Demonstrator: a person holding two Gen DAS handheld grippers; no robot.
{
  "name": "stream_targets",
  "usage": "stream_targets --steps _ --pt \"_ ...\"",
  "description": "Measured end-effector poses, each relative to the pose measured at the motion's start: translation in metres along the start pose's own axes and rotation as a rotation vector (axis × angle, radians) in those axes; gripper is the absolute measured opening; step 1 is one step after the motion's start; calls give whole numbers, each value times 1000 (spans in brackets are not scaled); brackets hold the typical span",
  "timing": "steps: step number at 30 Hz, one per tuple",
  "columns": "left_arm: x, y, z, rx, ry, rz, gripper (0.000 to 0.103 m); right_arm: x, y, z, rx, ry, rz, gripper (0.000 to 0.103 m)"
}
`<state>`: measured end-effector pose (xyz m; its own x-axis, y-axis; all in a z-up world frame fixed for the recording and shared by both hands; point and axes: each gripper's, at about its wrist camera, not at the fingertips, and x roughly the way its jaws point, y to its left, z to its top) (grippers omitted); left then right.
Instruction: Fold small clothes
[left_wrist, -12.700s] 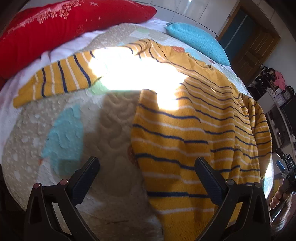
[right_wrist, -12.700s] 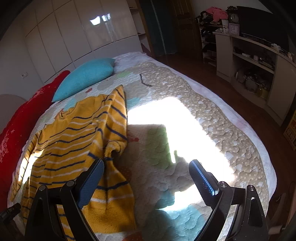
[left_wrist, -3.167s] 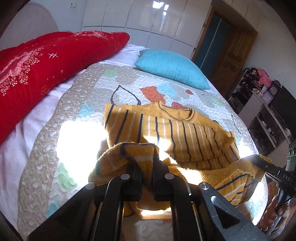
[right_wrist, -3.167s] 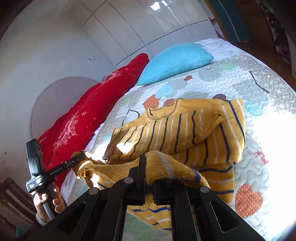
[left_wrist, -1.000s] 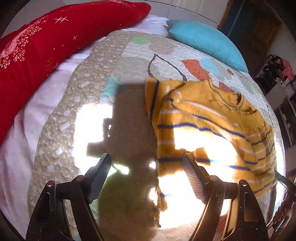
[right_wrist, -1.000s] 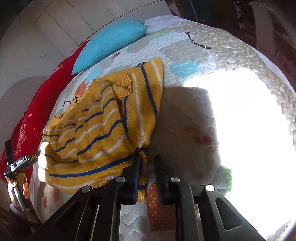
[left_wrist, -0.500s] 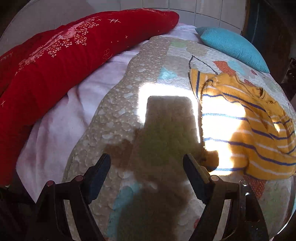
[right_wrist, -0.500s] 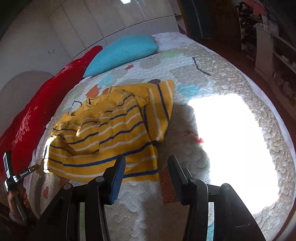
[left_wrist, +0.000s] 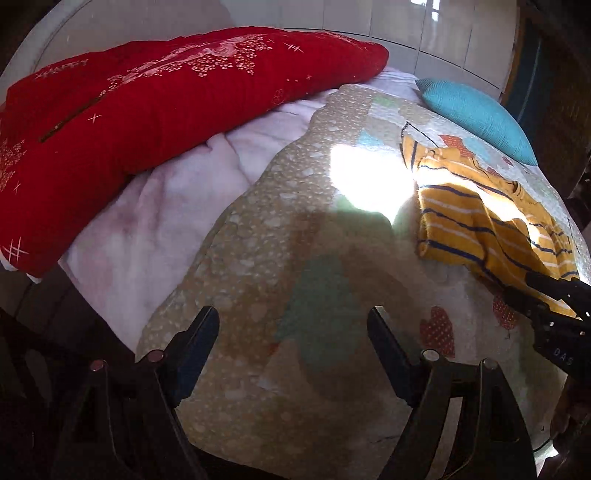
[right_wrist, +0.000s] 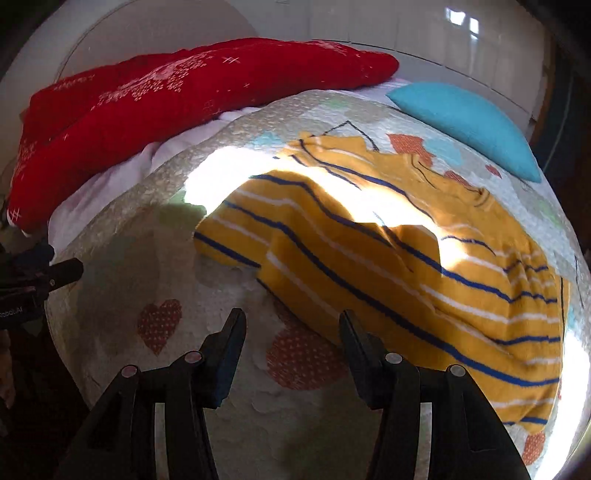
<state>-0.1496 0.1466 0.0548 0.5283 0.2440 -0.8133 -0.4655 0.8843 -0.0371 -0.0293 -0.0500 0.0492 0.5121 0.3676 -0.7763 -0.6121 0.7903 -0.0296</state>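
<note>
Sweater: the yellow knit sweater with navy and white stripes lies folded on the patchwork quilt of the bed, neckline toward the turquoise pillow, bottom hem toward the cameras.
Left hand-held gripper: the left hand-held gripper has its fingers spread wide over bare quilt, gripping nothing, well to the left of the sweater.
Right hand-held gripper: the right hand-held gripper has its fingers apart and holds nothing, its tips just short of the sweater's near edge, a red dotted patch between them.
Only in left view: the sweater as a small shape at the right edge, with the right tool's black body crossing its lower corner; a broad stretch of pinkish-white sheet beside the quilt.
Only in right view: the whole folded sweater, filling the right half, a sun patch across its top; the left tool at the far left edge.
Edges: the long red pillow borders the sheet on the far side; the quilt drops off dark at the near edge.
Open room: bare quilt lies left of the sweater, partly shadowed.
</note>
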Motion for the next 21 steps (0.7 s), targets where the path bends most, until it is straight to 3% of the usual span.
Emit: stream_targets --steps 6,10,11,12,14,18,21 --pt "-11 47 -3 -115 -21 -36 82 55 80 20 -405 -3 -286 57" --pt "-17 64 -4 -152 -47 -69 82 90 99 34 -516 -7 -405 55" --pt "-18 66 -5 -161 -49 -76 82 95 100 40 -513 -5 -412 47" --pt "-19 69 -6 -168 -51 -81 82 100 101 46 -499 10 -404 31" --pt "-20 72 -6 -178 -53 -87 82 107 104 57 -448 36 -381 16" --pt "-24 76 -7 -197 -61 -95 82 99 105 78 -314 16 -293 10" --pt "-30 71 -4 -199 -73 -107 82 70 79 98 -137 -38 -195 9"
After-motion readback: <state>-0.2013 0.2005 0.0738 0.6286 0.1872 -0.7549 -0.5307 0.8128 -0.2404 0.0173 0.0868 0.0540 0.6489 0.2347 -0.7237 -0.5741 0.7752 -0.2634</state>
